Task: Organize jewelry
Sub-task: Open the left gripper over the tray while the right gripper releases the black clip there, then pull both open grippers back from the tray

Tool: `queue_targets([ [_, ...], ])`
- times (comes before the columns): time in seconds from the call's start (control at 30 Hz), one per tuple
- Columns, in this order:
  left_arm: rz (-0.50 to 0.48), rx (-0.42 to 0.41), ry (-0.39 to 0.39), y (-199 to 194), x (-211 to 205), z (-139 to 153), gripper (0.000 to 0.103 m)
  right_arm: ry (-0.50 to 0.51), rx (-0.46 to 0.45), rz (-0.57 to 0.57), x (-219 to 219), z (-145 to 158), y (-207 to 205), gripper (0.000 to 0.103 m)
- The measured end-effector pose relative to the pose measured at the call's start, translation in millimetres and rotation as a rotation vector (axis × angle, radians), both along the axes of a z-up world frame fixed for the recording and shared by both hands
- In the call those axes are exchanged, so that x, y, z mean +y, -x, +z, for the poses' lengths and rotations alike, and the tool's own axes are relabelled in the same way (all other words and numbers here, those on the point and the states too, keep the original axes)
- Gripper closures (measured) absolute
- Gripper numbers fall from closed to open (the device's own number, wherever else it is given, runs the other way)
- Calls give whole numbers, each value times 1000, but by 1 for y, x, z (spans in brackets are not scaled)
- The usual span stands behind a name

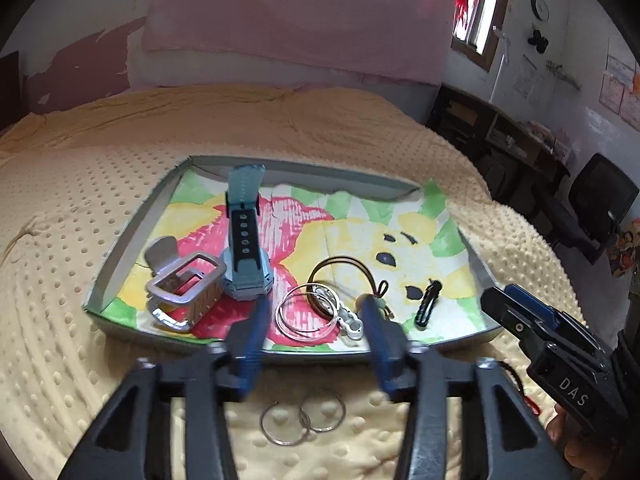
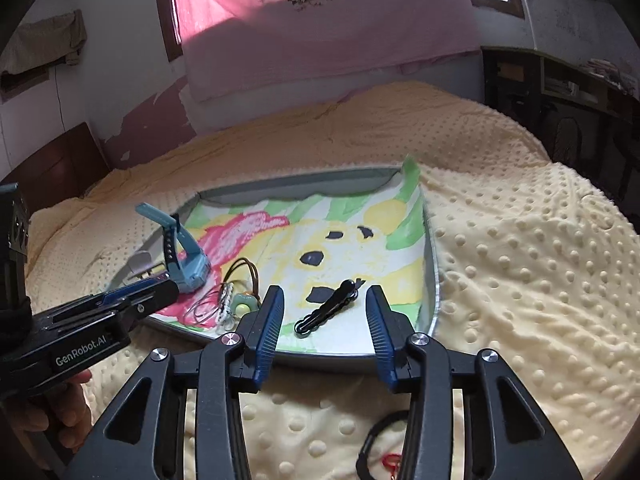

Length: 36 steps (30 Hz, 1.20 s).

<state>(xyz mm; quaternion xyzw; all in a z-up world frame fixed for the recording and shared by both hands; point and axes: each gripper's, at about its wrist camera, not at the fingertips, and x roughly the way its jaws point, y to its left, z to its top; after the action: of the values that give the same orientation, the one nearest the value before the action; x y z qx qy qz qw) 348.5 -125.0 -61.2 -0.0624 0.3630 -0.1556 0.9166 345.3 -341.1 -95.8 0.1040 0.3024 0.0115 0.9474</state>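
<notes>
Two grippers, both over the near rim of a grey tray [image 1: 120, 248] lined with a flower-print cloth [image 1: 360, 224], set on a dotted yellow blanket [image 1: 72, 200].

Left gripper [image 1: 316, 312]: jaws spread wide, holding nothing; blue fingertips [image 1: 256, 320] just above the tray's near edge.

Right gripper [image 2: 326, 308]: jaws likewise apart and empty, with a black hair clip [image 2: 326, 308] lying on the cloth between the tips, untouched.

Tray contents, left wrist view:
- silver watch [image 1: 186, 292], at 9 o'clock, on its side;
- blue watch [image 1: 246, 248], just beside it toward 10 o'clock, strap standing upright;
- clear bangles [image 1: 306, 312], near centre at 6 o'clock;
- brown cord loop [image 1: 344, 270] behind the bangles;
- white clasp piece [image 1: 352, 322], touching the bangles;
- black hair clip, at 4 o'clock.

Outside the tray, on the blanket at 6 o'clock: two thin silver rings [image 1: 302, 416], overlapping, beneath the left gripper; a black cord with a red bit [image 2: 380, 444] beneath the right gripper.
</notes>
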Motion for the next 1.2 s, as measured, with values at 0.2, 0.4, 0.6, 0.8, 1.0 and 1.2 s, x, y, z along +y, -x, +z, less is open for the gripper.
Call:
queue_targets([
  [0.2,40,-113,37,46,17,36,23,16,-120,-31,-5,30,50,46],
  [0.4,92,-267,68,111,40,74,0,9,-241,-44,-1,62,112,9],
  [0.6,122,-363,56,181,63,102,0,-2,-350,-41,4,83,182,1],
  [0.8,138,-416,50,242,81,116,0,6,-394,-41,14,89,245,1],
  [1.0,153,-415,76,290,94,115,0,28,-399,-58,19,85,297,1],
  [1.2,159,-429,15,327,97,104,0,20,-404,-68,22,79,335,1],
])
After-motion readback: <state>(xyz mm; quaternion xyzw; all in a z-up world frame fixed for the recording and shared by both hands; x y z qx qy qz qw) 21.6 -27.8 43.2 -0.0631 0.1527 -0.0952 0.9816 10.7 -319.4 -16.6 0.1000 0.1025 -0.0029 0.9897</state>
